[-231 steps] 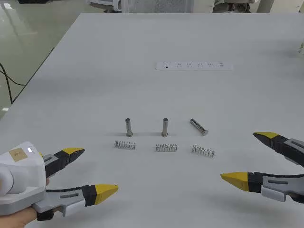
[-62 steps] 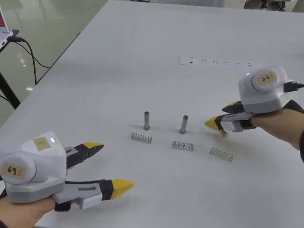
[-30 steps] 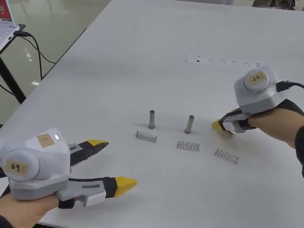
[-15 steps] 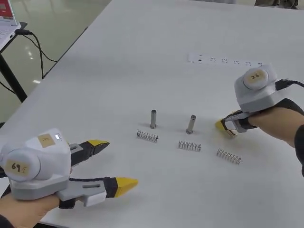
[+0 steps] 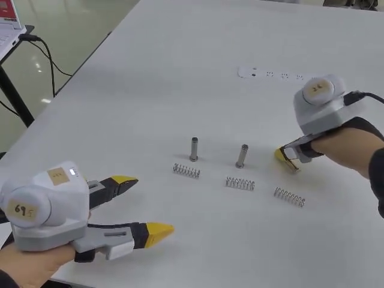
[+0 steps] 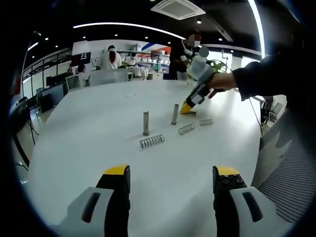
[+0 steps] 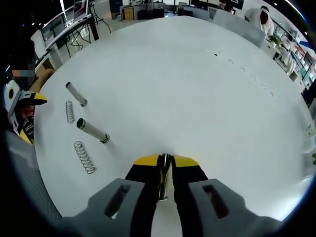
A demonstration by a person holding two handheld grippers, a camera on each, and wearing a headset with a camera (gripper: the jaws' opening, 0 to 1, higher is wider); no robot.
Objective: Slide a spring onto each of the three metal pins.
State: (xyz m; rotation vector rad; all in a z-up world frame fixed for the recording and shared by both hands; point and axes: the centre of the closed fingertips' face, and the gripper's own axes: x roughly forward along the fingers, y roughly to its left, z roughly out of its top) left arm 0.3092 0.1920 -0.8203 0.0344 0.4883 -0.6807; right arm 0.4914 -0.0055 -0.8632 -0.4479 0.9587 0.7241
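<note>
Right gripper (image 5: pixel 287 159): clenched on the third pin (image 7: pixel 163 178). In the right gripper view the yellow tips press against both sides of the pin, which runs lengthwise between the jaws.
Right gripper's place: its tips are low over the white table (image 5: pixel 150 90), near the middle pin (image 5: pixel 242 156) on its right side and just behind the right spring (image 5: pixel 289 197). Whether the tips touch the table I cannot tell.
Left gripper (image 5: pixel 147 204): released, jaws spread wide with nothing between them. It is at the table's near left edge, well apart from the parts.
Left pin (image 5: pixel 194 149): stands upright on its flanged end, bare.
Middle pin: also upright and bare, beside the left pin in the same row.
Springs: all three lie flat on the table in a row in front of the pins. The left spring (image 5: pixel 186 171) is just before the left pin and the middle spring (image 5: pixel 240 183) just before the middle pin. None is on a pin.
Power strip (image 5: pixel 273 75): white, set flat into the table far behind the row.
</note>
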